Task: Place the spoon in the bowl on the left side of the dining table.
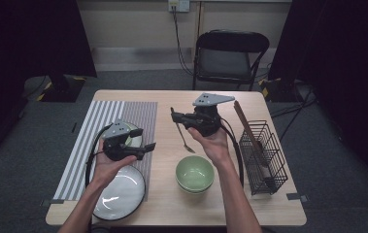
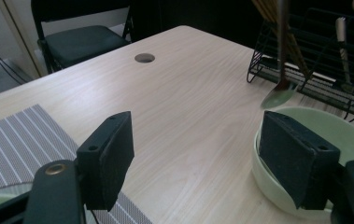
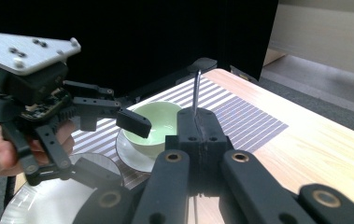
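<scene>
The pale wood-grain worktop (image 1: 172, 204) carries a grey-and-white striped placemat (image 1: 99, 121), a black wire rack (image 1: 264, 155) holding brown chopsticks (image 1: 244, 121), a glossy white plate (image 1: 121, 194) and a round, pale green bowl (image 1: 194, 173). On the placemat a second green bowl (image 3: 158, 121) sits on a white saucer (image 3: 132, 158). The right gripper (image 1: 174, 116) is clamped on the handle of a slim metal spoon (image 1: 184, 138), which hangs bowl-down above the worktop, just behind the nearer green bowl. The left gripper (image 1: 150, 147) hovers over the placemat's edge, its black padded jaws wide apart and empty.
</scene>
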A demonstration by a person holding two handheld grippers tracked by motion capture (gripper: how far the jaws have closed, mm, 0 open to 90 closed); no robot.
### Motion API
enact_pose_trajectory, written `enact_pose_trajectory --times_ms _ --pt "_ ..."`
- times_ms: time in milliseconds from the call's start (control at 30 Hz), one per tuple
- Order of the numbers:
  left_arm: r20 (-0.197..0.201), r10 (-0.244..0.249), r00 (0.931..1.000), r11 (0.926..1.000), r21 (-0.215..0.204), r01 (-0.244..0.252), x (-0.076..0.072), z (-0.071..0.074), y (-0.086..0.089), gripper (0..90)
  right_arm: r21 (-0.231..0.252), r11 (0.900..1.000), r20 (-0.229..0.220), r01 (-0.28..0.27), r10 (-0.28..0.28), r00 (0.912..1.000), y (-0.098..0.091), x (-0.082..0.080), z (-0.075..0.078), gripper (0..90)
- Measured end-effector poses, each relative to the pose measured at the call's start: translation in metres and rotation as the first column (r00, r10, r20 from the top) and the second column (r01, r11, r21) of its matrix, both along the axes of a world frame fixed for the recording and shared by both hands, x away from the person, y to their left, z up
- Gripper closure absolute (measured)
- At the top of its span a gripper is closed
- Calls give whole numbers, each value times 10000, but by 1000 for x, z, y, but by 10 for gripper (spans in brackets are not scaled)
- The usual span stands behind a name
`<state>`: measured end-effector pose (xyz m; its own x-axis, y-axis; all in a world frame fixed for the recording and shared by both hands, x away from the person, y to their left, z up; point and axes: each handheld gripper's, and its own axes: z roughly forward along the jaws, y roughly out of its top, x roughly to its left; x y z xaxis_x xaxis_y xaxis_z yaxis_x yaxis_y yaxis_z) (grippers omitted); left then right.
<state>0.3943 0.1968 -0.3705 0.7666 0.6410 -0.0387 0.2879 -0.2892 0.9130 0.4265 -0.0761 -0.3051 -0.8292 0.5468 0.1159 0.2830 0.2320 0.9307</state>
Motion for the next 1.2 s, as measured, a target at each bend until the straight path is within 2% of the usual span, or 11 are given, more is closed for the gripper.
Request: enact_pose_trajectory --times_ms 133,200,267,333,400,467,633,800,967,1067,1200 --pt "49 -229 9997 9997 -113 230 2 4 -4 268 117 9996 17 -245 245 9997 11 2 0 900" --pt "-106 -350 9993 9981 -506 344 3 3 -5 244 79 9994 6 -325 325 9995 17 3 -1 900" --pt "-165 -543 9984 9963 -675 531 2 2 -6 218 80 9991 -38 -426 426 9991 22 4 -3 900" --pt "-181 -561 9983 9975 -446 552 -1 1 -8 220 108 9986 -133 -526 527 9985 28 5 -6 900" --pt "-182 -684 9975 9954 -690 670 -2 0 -6 232 116 9980 -192 -628 630 9978 34 5 -9 900" --pt "-126 -752 9971 9941 -797 740 -3 0 -4 289 142 9969 -232 -776 779 9967 42 5 -12 900" --pt "-55 -838 9965 9912 -1030 827 0 -2 0 311 174 9930 -245 -1171 1175 9928 60 1 -16 900" --pt "-19 -763 9971 9920 -1007 757 1 -3 3 309 151 9893 -267 -1448 1452 9890 74 -4 -19 900" --pt "92 -684 9976 9922 -1034 690 1 -5 9 498 196 9868 -260 -1605 1610 9866 80 -7 -20 900" --pt "-65 -764 9971 9872 -1407 747 2 -6 12 564 250 9869 -201 -1595 1600 9869 79 -9 -18 900" --pt "211 -831 9963 9891 -1205 851 1 -5 13 638 340 9869 -160 -1579 1586 9872 78 -9 -17 900"
